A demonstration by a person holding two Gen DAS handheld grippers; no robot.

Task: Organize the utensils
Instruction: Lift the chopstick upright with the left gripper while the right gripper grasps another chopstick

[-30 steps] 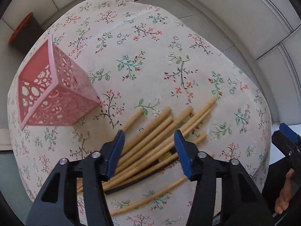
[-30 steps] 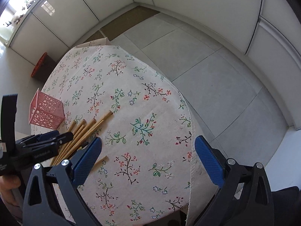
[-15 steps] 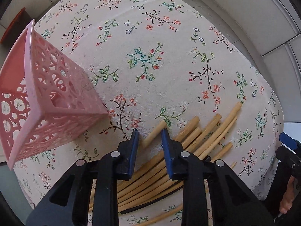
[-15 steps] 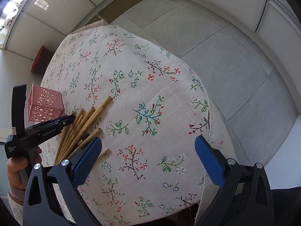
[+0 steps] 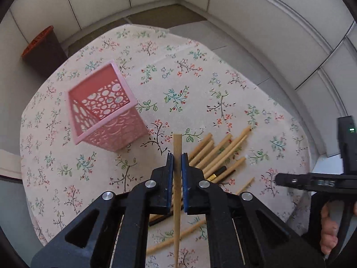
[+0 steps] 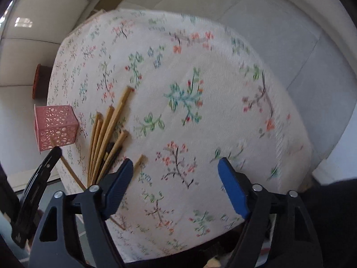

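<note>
- left gripper (image 5: 177, 166) now clamps one chopstick (image 5: 177, 147), lifted clear of the tablecloth (image 5: 200, 84); a second ago its jaws were wide over the pile, half a second ago narrowing on this stick
- stick runs straight between the blue pads (image 5: 170, 167), blunt end poking forward, thin end trailing back under the gripper body
- means pick is done, next step looks like carry to the pink holder (image 5: 101, 109) and drop in
- holder stands upright, open top, toward the left side of the tablecloth, well apart from the held stick; nothing visible inside
- remaining chopsticks (image 5: 219, 154) lie fanned near the front right part of the cloth, one dark-handled utensil (image 5: 223, 172) among them, a couple of loose sticks nearer the front edge
- right gripper (image 6: 176, 185) hovers over the front right edge of the cloth, jaws wide, holding nothing; view blurred, it has swung since half a second ago
- path to the holder looks free; risk is the long stick tilting or catching the rim
- dark bin with orange rim (image 5: 42, 51) on the floor beyond the far left edge, not in the way
</note>
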